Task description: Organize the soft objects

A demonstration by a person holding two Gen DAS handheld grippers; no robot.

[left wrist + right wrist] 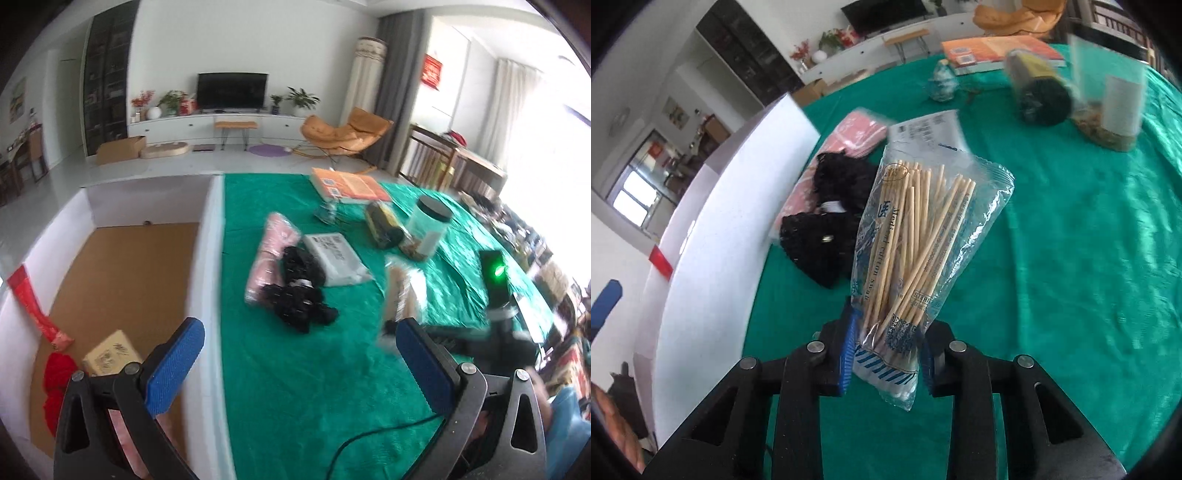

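Observation:
My right gripper point(886, 350) is shut on a clear bag of cotton swabs point(916, 240) and holds it above the green tablecloth point(1071, 258). The bag also shows blurred in the left wrist view point(402, 291). My left gripper point(299, 358) is open and empty over the table's left edge. A black knitted item point(299, 291) lies on a pink packaged cloth point(273, 251), beside a grey mailer bag point(336, 258). Left of the table stands a white-walled box point(207, 258) holding a red cloth point(59, 384) and a small carton point(110, 354).
At the back of the table are an orange book point(351, 184), a dark yellow-labelled can on its side point(382, 225), a clear jar with a black lid point(428, 229) and a small glass object point(327, 212). A black cable point(369, 439) runs across the near cloth.

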